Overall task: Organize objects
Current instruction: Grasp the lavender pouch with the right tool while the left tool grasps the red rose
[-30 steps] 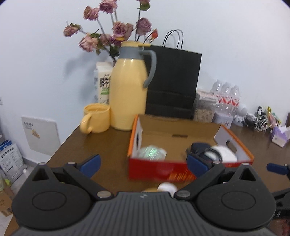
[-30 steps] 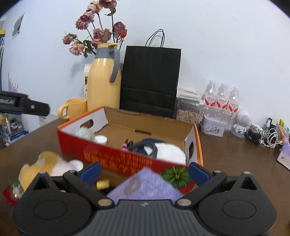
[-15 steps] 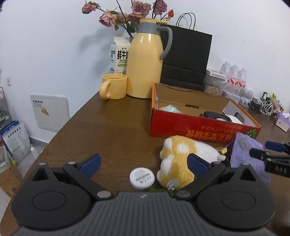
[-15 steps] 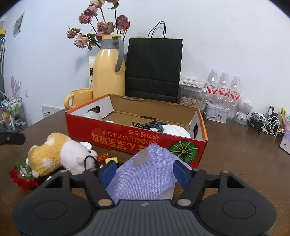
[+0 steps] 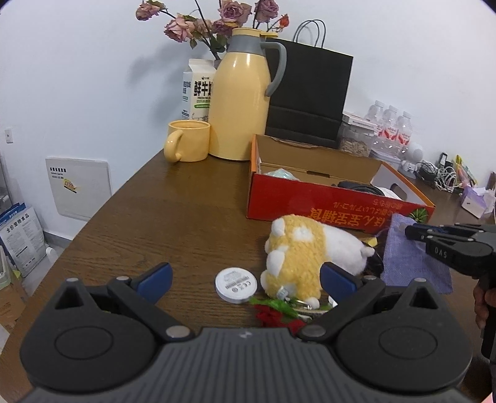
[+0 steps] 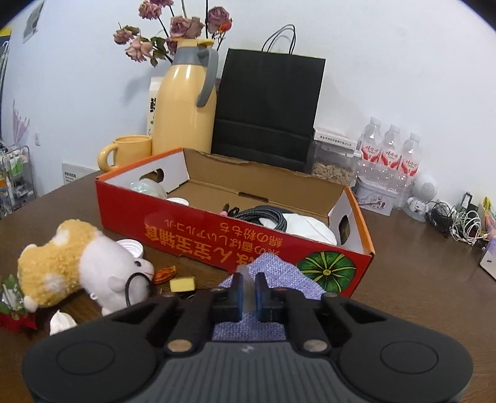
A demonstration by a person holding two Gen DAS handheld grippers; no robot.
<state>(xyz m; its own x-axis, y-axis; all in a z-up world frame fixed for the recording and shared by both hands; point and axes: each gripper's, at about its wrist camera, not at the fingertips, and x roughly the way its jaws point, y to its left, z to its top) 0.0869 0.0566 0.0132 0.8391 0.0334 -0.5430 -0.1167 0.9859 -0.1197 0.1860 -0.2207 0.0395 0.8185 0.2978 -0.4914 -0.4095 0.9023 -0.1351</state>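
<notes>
At the far left corner of the brown tabletop (image 5: 173,217) a yellow mug (image 5: 187,141) is standing beside a tall yellow thermos jug (image 5: 240,96), with a milk carton (image 5: 198,90) and dried roses (image 5: 217,21) sitting behind them against the wall. A black paper bag (image 5: 307,96) is standing to the right of the jug, along the far edge.

In the middle of the tabletop an open red cardboard box (image 6: 217,238) is lying lengthwise, holding a coiled black cable (image 6: 263,215) and a white round thing (image 6: 307,229).

In front of the box, toward the near edge, a yellow-and-white plush toy (image 5: 305,254) is lying on its side. A white round lid (image 5: 236,284) is resting just left of it, and a red artificial flower with green leaves (image 5: 272,313) is lying just in front of it. The left hand-held gripper (image 5: 245,276) is hovering over this group with its blue-padded fingers standing wide apart, nothing between them.

To the right of the plush, a purple woven pouch (image 6: 279,272) is leaning against the box's front wall. The right hand-held gripper (image 6: 248,291) is clamping the pouch's small translucent tab, its pads pressed together on it. A small yellow block (image 6: 183,283) and an orange wrapper (image 6: 166,272) are lying between the plush and the pouch.

Along the far right edge, three water bottles (image 6: 390,148), a clear jar of seeds (image 6: 331,167), a small white robot figure (image 6: 421,195) and tangled cables (image 6: 455,220) are crowding the wall.
</notes>
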